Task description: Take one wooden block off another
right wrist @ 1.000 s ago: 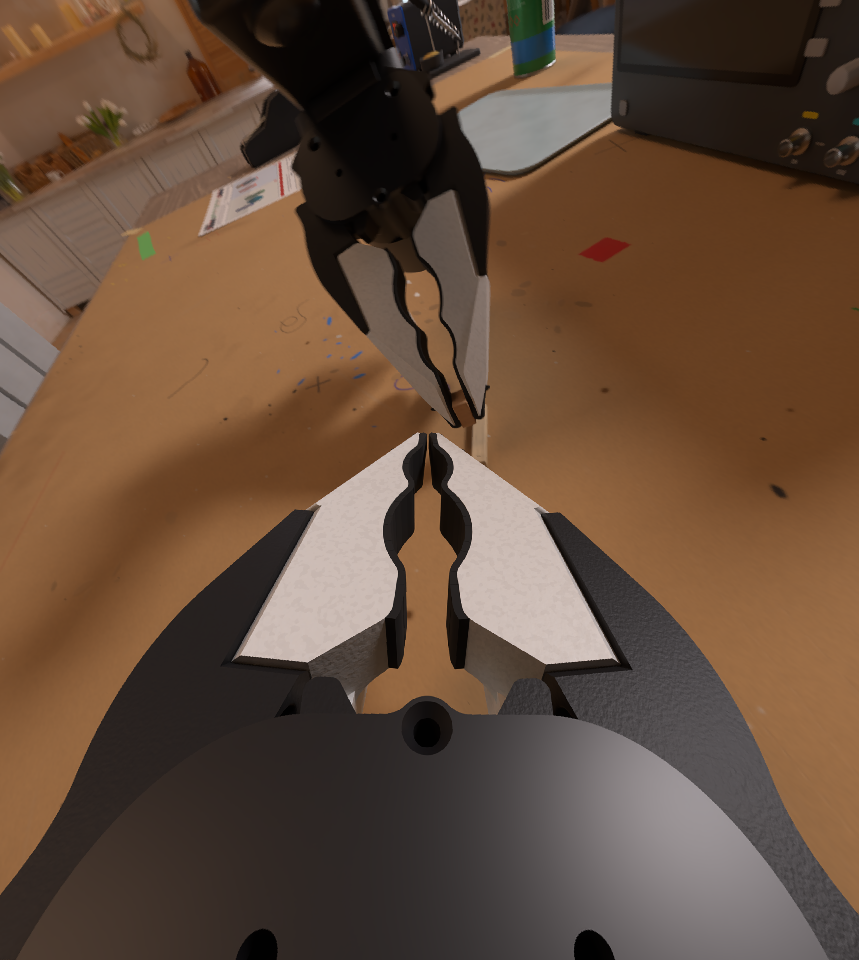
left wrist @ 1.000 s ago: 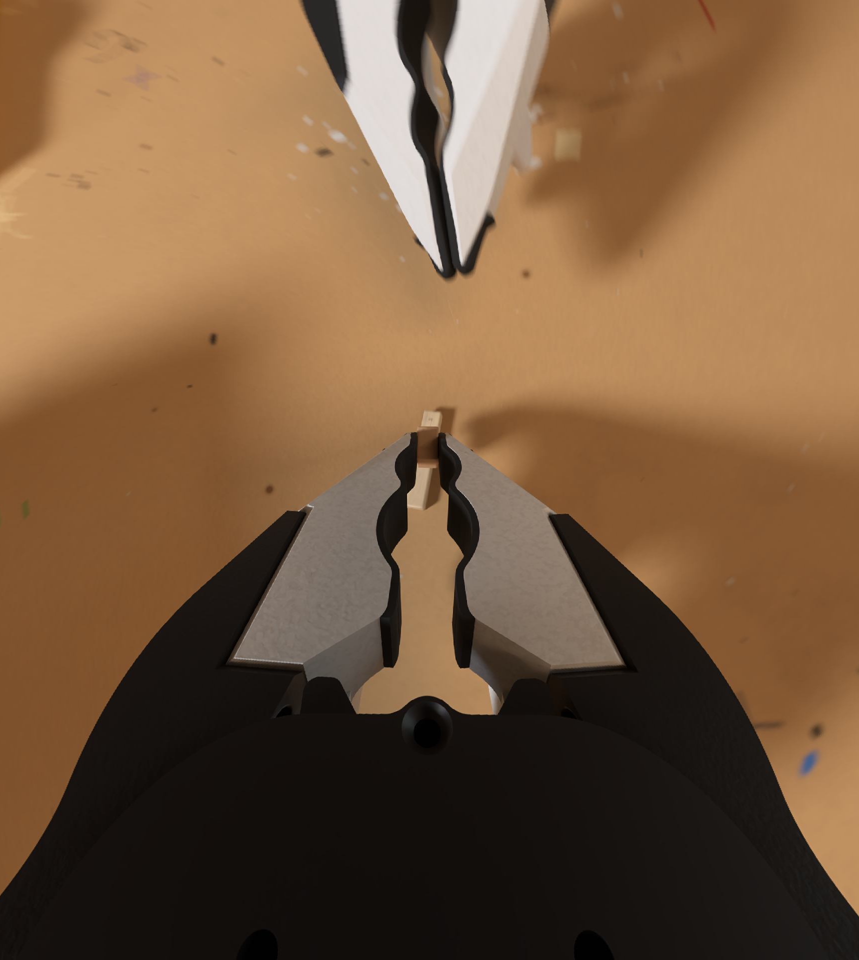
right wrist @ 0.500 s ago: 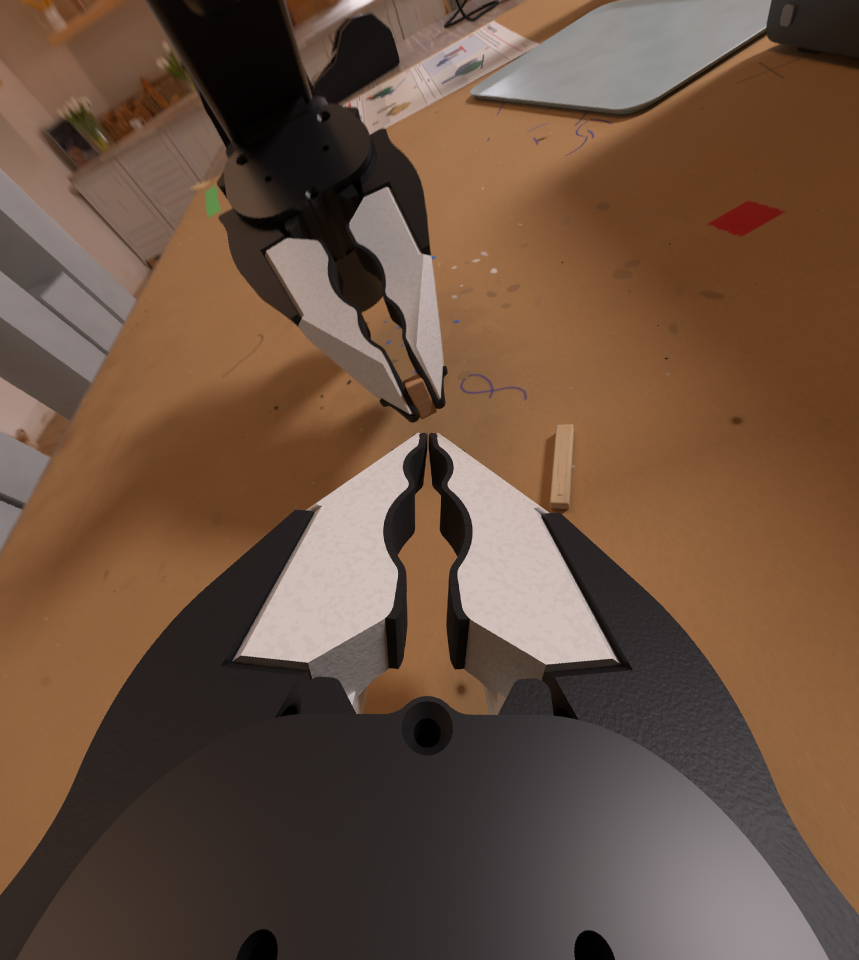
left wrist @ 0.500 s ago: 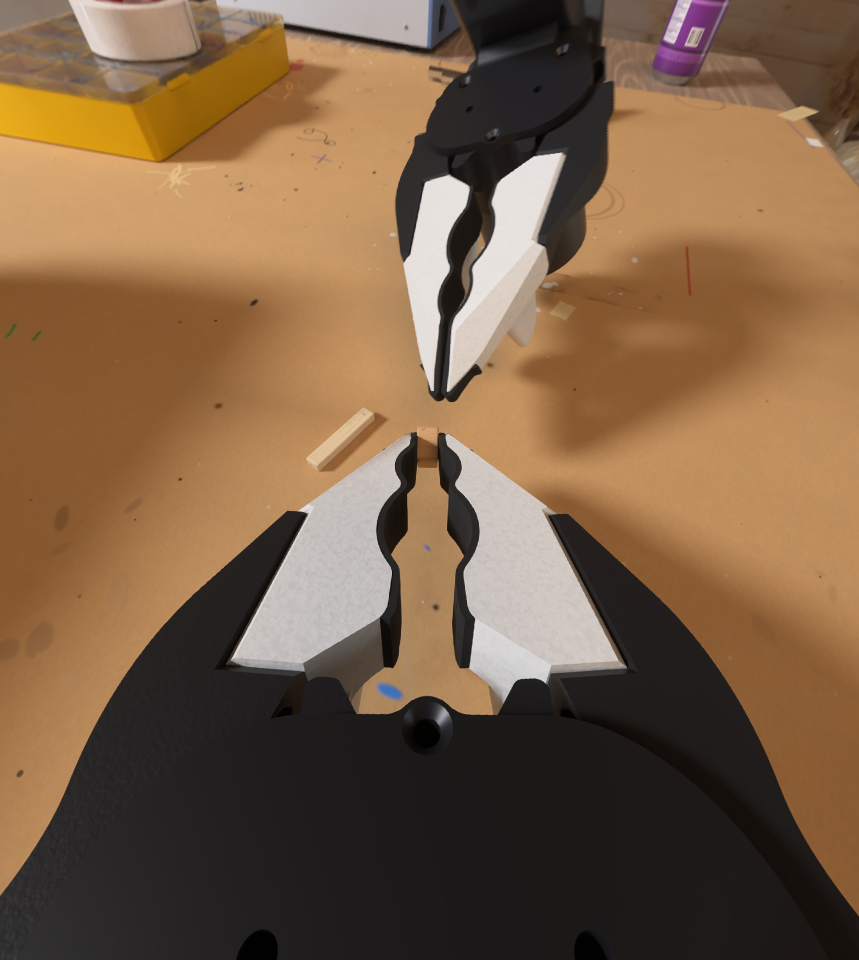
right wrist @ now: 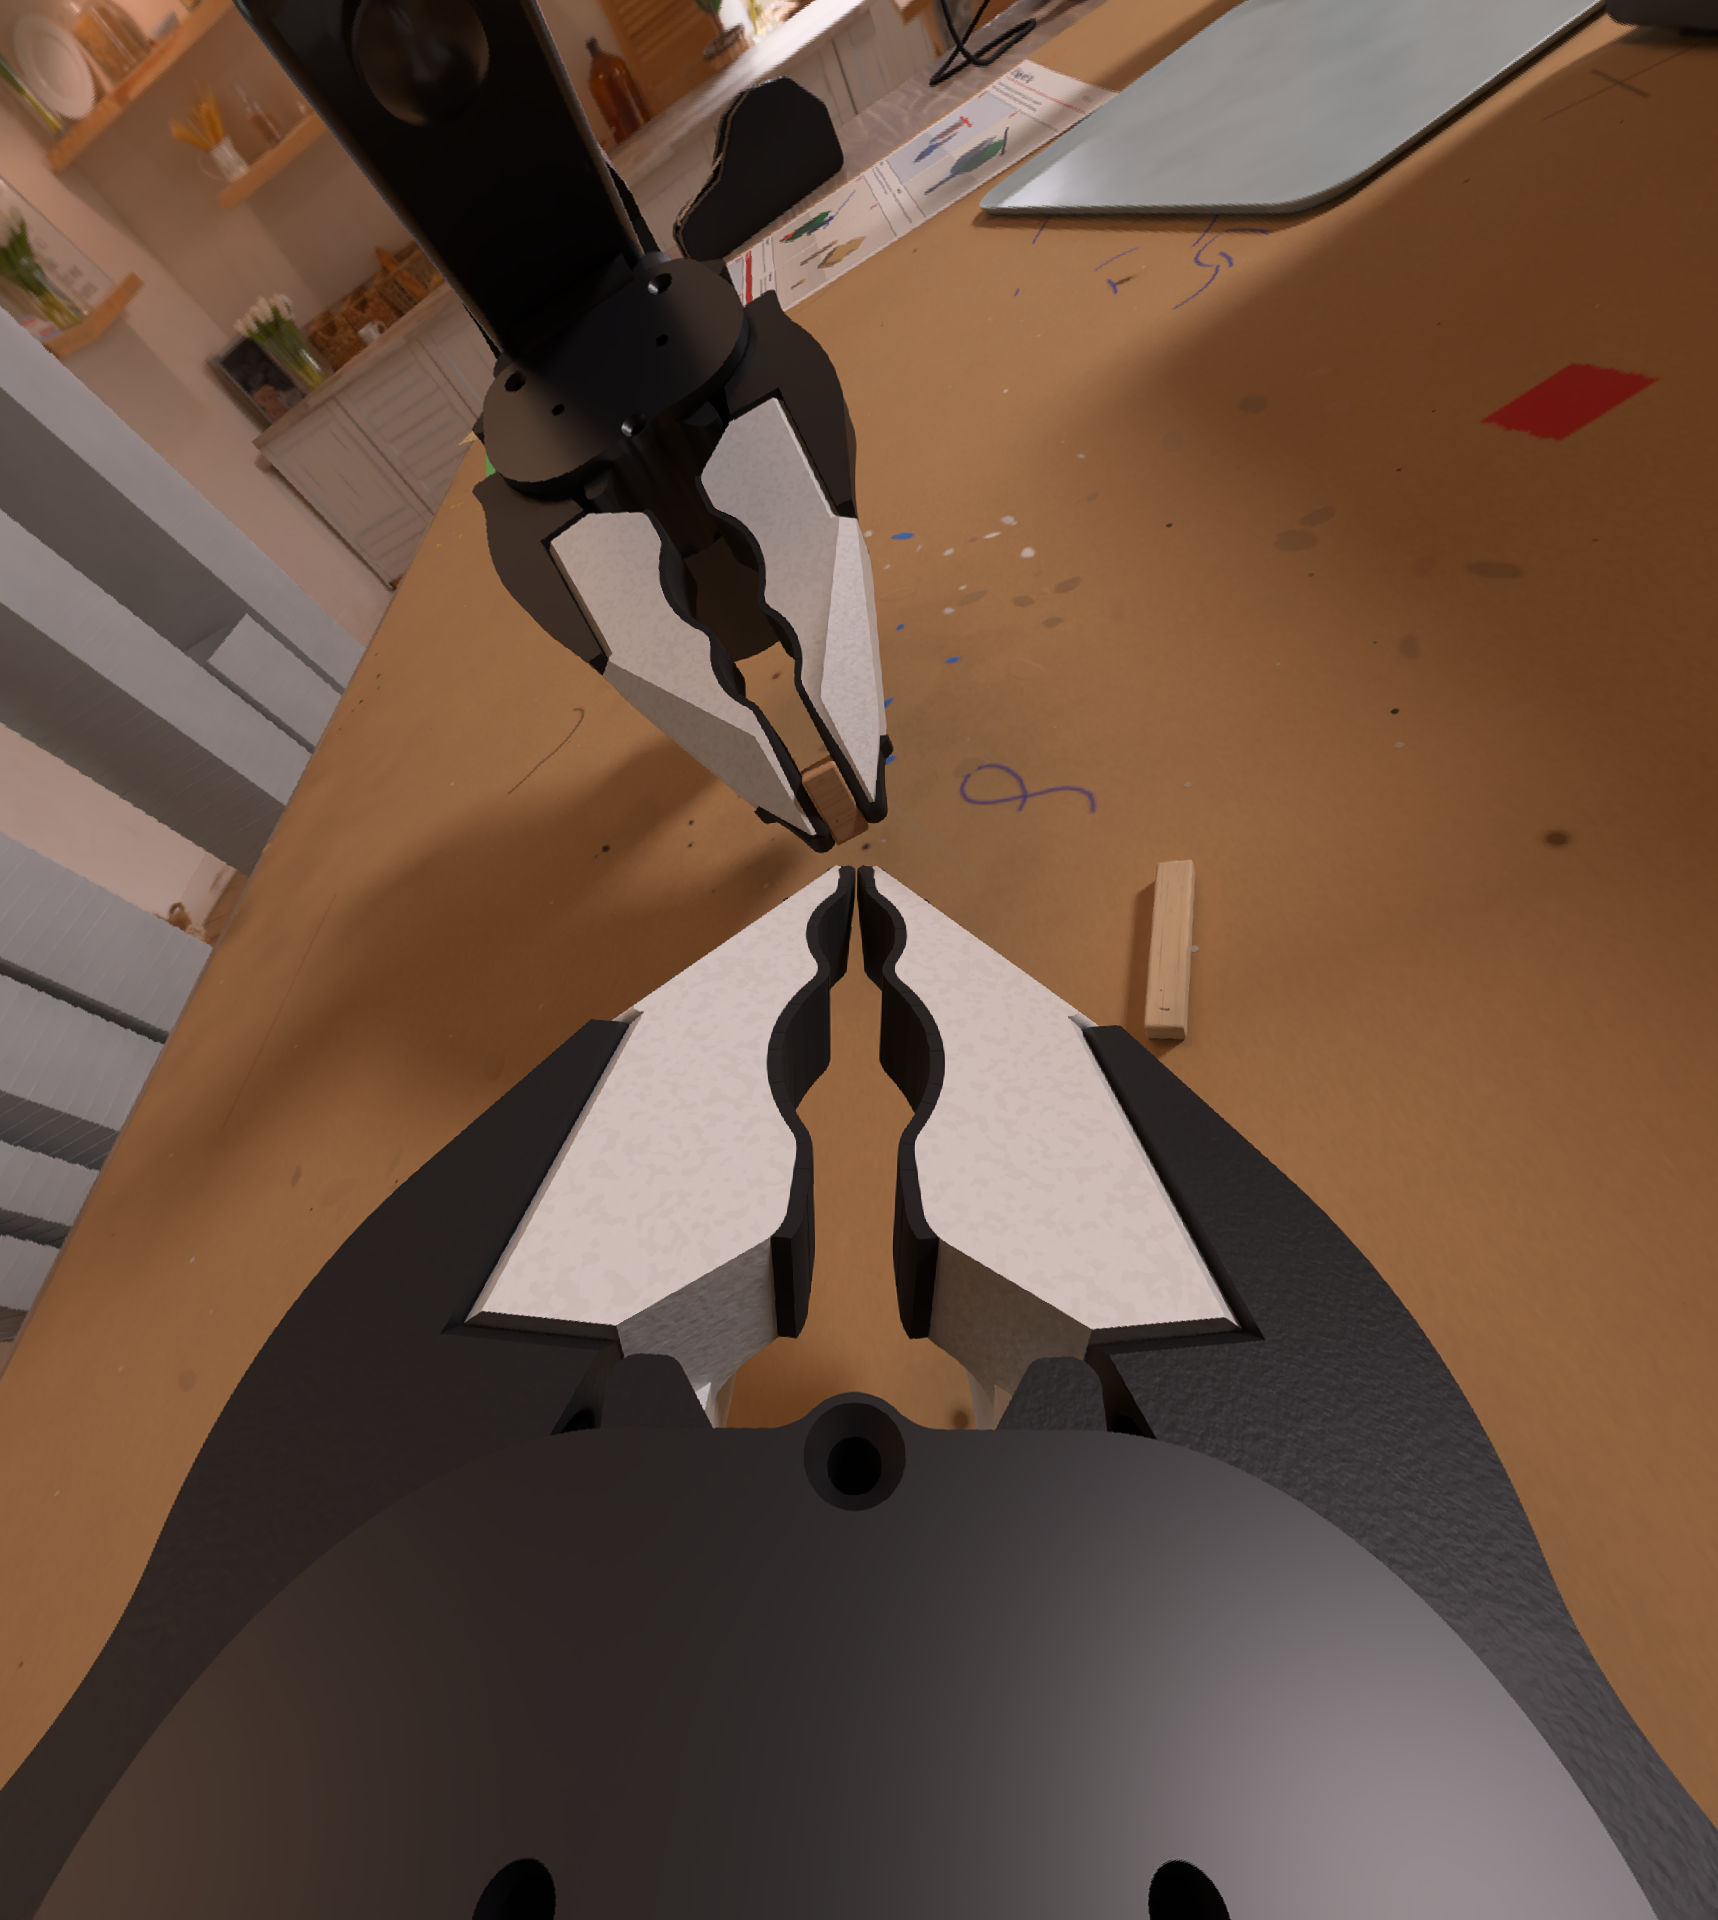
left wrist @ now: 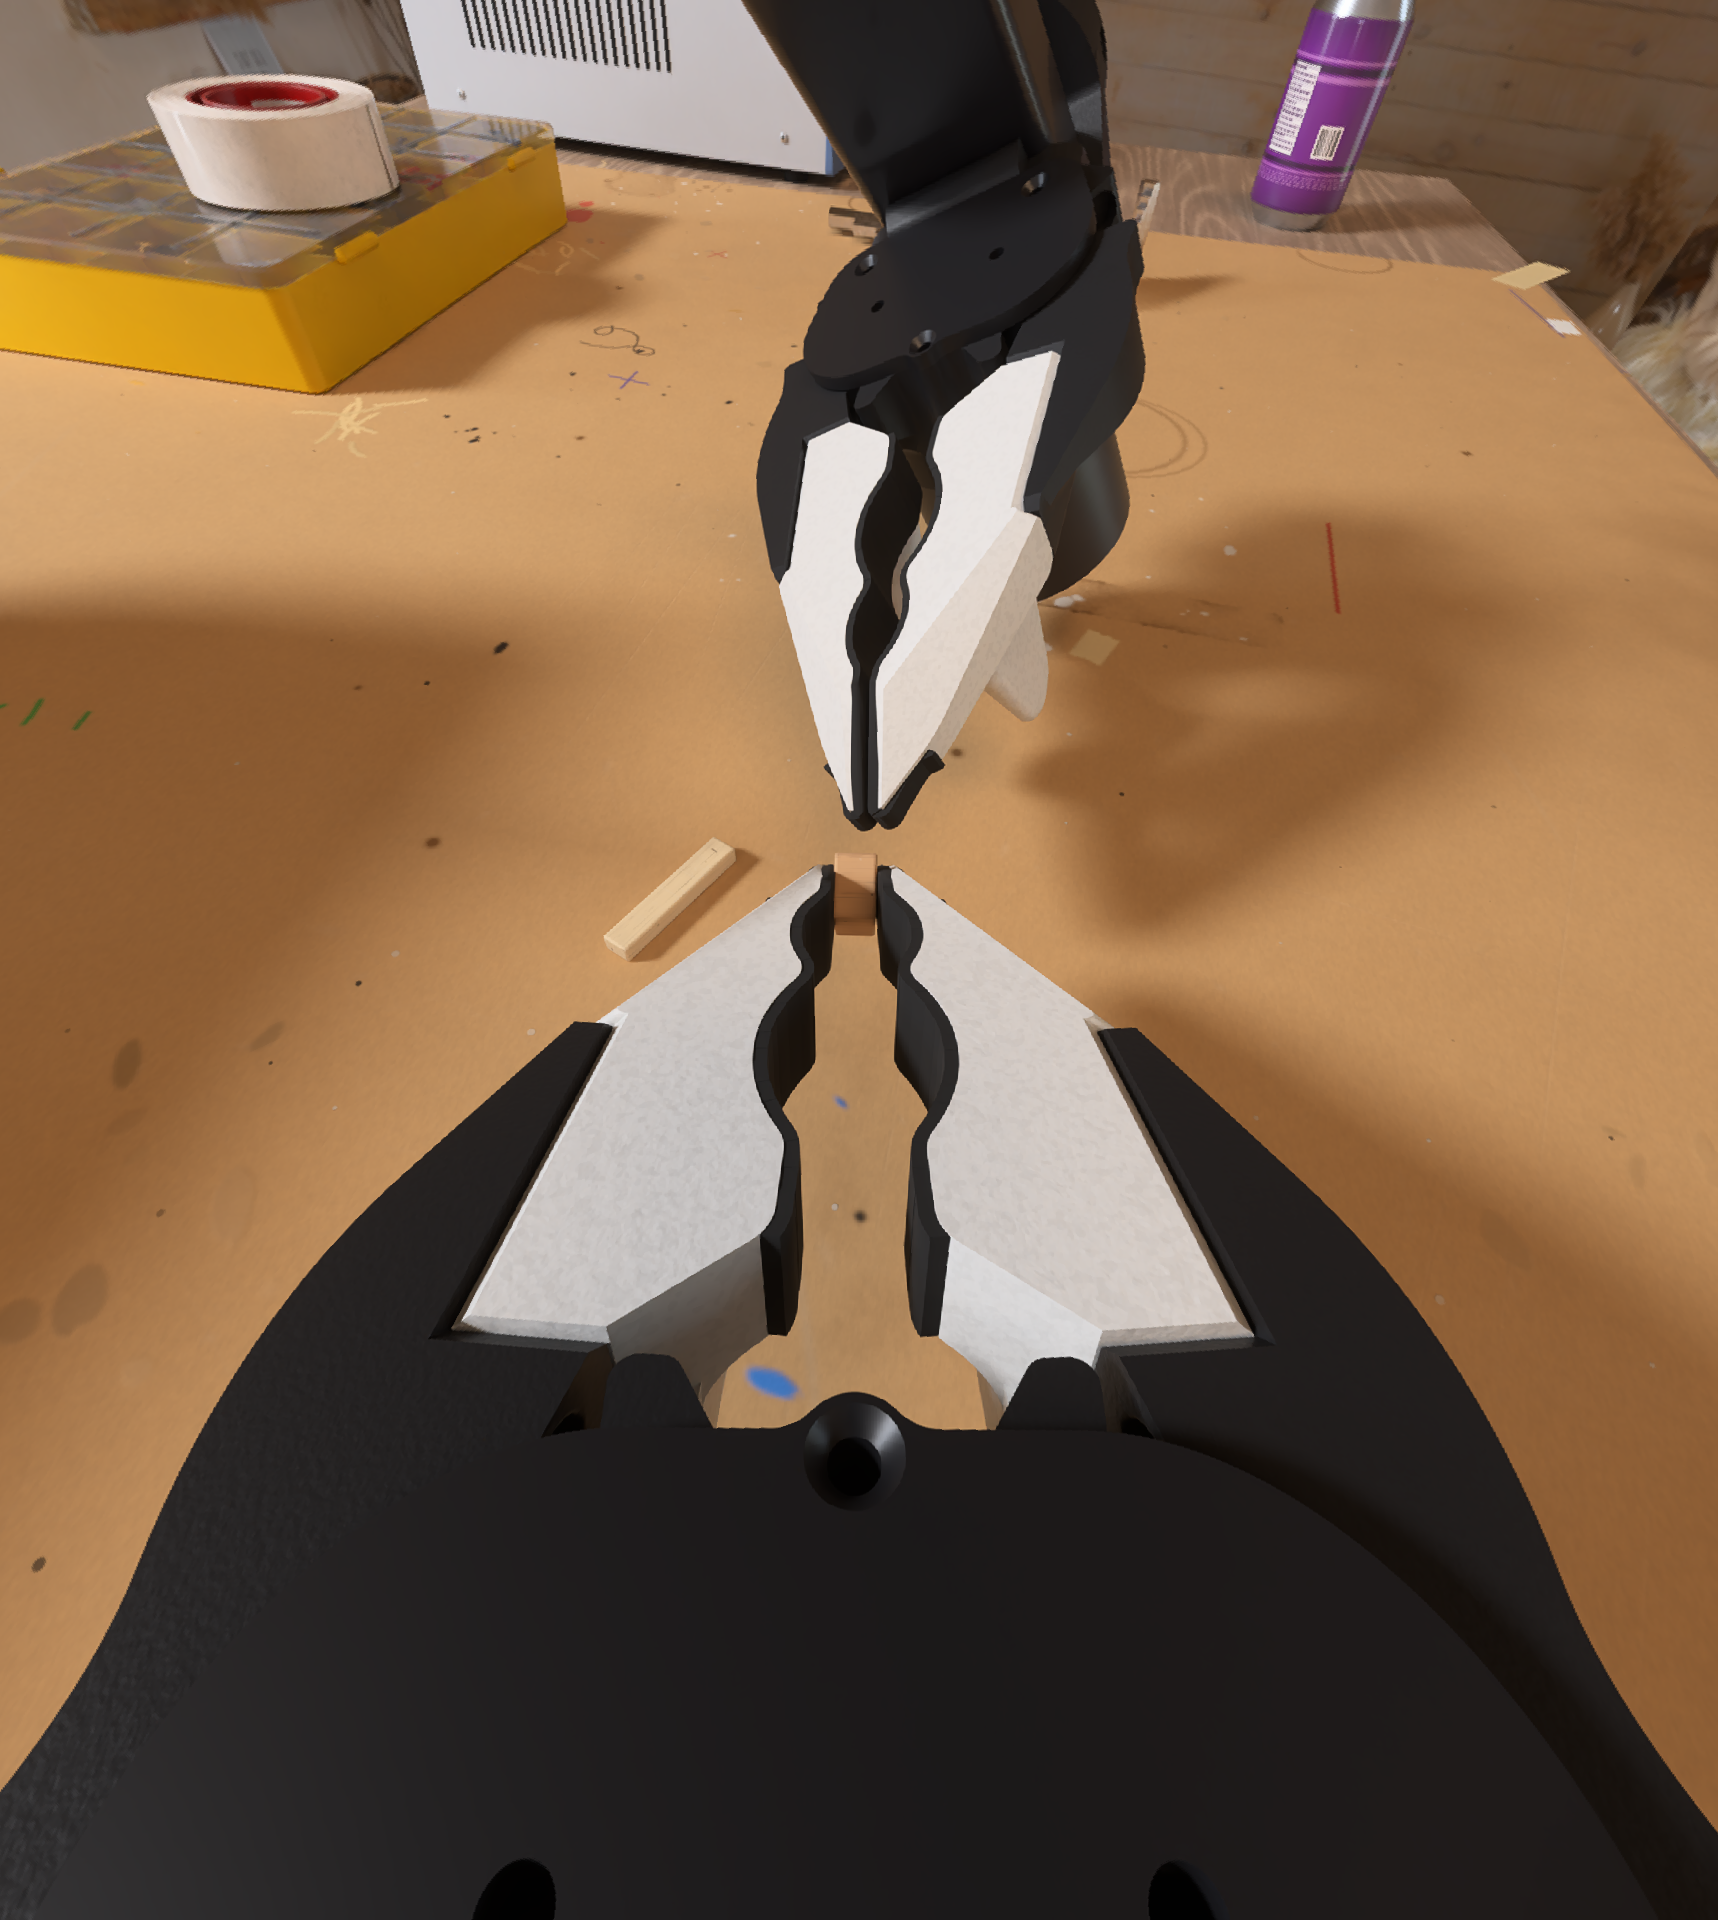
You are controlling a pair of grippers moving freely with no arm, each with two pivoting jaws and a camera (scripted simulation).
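My left gripper (left wrist: 854,891) had its jaws pinched on one small wooden block (left wrist: 854,894) held up off the bench (left wrist: 211,1039), the other block (left wrist: 669,898) lay flat just to its left, while my right gripper (right wrist: 855,875) hovered opposite, jaws pressed together on nothing.

One block (left wrist: 854,894) in the left claw (left wrist: 854,883), the other block (left wrist: 669,898) on the table (left wrist: 211,831)
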